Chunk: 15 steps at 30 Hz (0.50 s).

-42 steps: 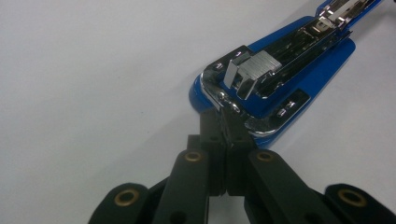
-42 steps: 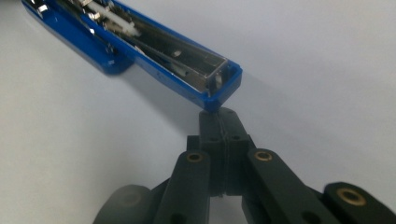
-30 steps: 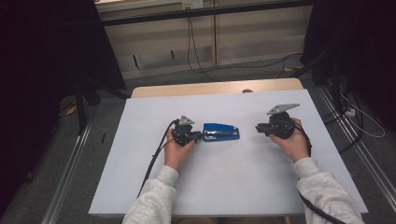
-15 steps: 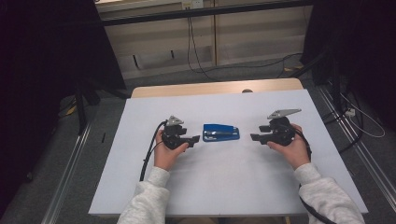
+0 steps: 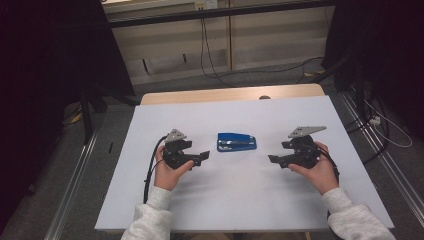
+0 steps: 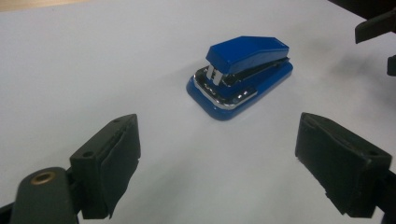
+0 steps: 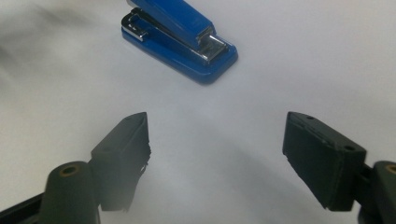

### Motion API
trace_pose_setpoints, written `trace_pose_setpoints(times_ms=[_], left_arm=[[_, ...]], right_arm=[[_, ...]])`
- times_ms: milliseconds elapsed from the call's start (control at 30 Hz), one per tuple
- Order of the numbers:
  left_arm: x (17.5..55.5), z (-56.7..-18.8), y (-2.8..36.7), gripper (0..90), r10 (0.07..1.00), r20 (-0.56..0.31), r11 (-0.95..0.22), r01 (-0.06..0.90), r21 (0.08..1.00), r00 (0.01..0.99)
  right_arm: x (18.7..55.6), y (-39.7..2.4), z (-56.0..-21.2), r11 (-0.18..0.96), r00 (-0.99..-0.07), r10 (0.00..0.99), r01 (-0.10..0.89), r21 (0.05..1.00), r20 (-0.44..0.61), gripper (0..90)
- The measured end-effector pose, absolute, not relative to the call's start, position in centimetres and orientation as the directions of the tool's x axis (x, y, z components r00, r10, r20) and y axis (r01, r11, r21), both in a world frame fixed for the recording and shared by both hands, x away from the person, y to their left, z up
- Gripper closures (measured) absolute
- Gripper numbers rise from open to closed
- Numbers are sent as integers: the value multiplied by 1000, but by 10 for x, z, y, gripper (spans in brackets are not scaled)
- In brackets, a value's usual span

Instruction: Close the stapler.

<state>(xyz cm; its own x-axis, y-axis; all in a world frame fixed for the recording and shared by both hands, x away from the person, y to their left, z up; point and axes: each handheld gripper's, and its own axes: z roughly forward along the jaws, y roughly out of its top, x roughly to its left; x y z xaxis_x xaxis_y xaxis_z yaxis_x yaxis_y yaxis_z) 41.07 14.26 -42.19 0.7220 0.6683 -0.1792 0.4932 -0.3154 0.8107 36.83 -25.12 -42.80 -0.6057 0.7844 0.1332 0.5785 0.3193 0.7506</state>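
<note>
Still risky — blue stapler (image 5: 237, 141) loose between left gripper (image 5: 201, 156) and right gripper (image 5: 274, 161), both spread wide, empty — easily nudged and skidded across white sheet (image 5: 235, 200) on a one-sided close.

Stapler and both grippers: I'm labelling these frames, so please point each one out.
Stapler (image 5: 237, 141), high view, on its blue top.
Left gripper (image 5: 202, 156), high view, between its open jaw tips.
Right gripper (image 5: 273, 160), high view, between its open jaw tips.
</note>
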Motion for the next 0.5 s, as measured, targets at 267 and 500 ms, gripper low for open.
trace_pose_setpoints(times_ms=[267, 500], left_arm=[[396, -423, 154, 108, 658, -177, -324, 488, 811, 732], [381, -426, 169, 103, 659, -165, -344, 489, 801, 734]], right_arm=[[357, -251, -427, 323, -614, 778, 572, 754, 132, 178], [342, -254, -424, 326, -626, 767, 566, 757, 138, 166]])
